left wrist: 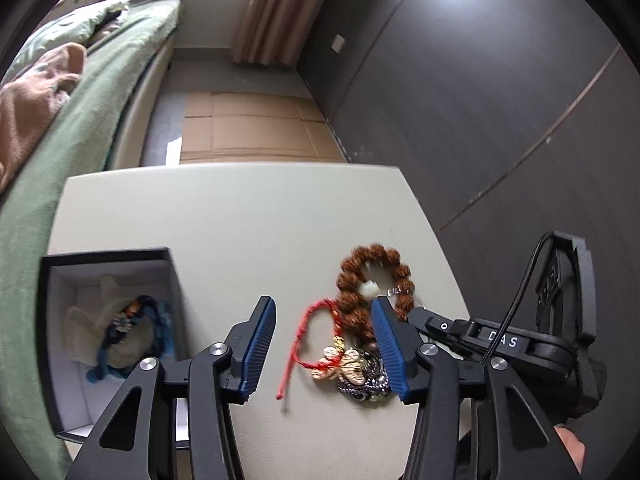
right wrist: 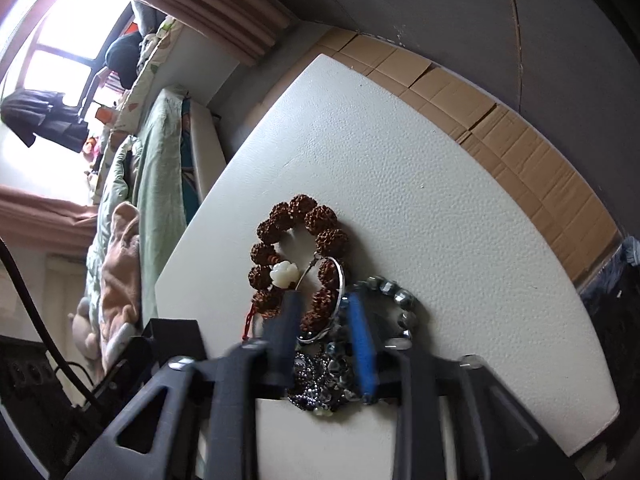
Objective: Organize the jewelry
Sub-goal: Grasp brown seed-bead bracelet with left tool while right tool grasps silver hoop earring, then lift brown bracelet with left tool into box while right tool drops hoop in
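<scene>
A pile of jewelry lies on the white table (left wrist: 224, 216): a brown seed-bead bracelet (left wrist: 352, 280) with a white charm, a red cord (left wrist: 308, 320), a gold charm piece (left wrist: 340, 364) and dark beaded pieces (left wrist: 368, 384). My left gripper (left wrist: 324, 312) is open above the red cord. A black box (left wrist: 52, 320) at the left holds a blue braided bracelet (left wrist: 132, 320). In the right wrist view my right gripper (right wrist: 322, 304) straddles the brown bracelet (right wrist: 296, 224) and a thin silver bangle (right wrist: 340, 292), its jaws a narrow gap apart; a grey bead bracelet (right wrist: 400, 300) lies beside it.
A bed with green bedding (left wrist: 80, 120) runs along the left of the table. Flattened cardboard (left wrist: 256, 128) covers the floor beyond the table's far edge. A dark wall (left wrist: 480, 100) stands to the right. The right gripper body (left wrist: 520, 344) sits close beside my left fingers.
</scene>
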Tool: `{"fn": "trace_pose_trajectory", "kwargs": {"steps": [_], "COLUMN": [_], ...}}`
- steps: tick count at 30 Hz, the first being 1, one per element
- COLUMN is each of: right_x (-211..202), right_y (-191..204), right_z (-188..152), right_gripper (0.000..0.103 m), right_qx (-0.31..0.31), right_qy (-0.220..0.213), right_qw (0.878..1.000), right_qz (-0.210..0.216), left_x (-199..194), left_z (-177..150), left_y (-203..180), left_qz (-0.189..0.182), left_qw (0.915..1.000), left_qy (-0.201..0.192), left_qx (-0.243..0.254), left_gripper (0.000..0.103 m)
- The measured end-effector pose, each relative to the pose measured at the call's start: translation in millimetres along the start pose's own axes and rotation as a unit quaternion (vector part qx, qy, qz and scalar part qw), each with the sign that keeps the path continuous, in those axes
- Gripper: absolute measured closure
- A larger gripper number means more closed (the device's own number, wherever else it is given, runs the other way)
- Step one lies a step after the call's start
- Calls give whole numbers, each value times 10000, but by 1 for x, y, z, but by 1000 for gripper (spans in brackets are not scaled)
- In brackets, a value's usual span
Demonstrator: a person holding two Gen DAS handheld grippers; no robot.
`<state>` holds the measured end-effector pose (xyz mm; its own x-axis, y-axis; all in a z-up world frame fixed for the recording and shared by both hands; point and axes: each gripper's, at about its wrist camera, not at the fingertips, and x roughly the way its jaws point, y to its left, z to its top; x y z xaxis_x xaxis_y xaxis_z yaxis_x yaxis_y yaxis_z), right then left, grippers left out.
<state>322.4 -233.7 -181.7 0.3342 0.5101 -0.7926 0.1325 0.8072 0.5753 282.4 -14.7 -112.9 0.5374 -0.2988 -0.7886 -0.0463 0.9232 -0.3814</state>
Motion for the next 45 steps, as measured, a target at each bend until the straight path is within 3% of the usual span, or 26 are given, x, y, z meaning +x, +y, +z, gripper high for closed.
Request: {"fn": "trace_pose_trajectory", "kwargs": {"steps": [2,7,17,26,33,45], "right_x": [-1,-15,-42,-48,-56,-60], "right_y": [-1,0,11,3,2,7], "right_z": [-1,-2,0,2,3,-1], "right_gripper": [98,99,99,99,99,99], "right_qx": [44,35,-24,48,-191,-394], "right_qy": [-2,-199,-613,-697,-934,-963], "right_qw": [9999,9990,9941,9935,9948,9944], "right_qz": [127,395,896,899,369,210], "left_x": [8,23,45,67,81,85], "left_z": [-4,-13,-12,1,-4,-4], "left_y": [-5,-11,-17,-26,-32,-37], "left_qz": [5,45,34,293,510,651], "left_qw": [9999,9994,9991,9987,9966,9937], "left_qy": [97,319,408,322,385,390], "left_qx": [64,111,54,250,530,823], "left_gripper": [60,63,64,67,73,82]}}
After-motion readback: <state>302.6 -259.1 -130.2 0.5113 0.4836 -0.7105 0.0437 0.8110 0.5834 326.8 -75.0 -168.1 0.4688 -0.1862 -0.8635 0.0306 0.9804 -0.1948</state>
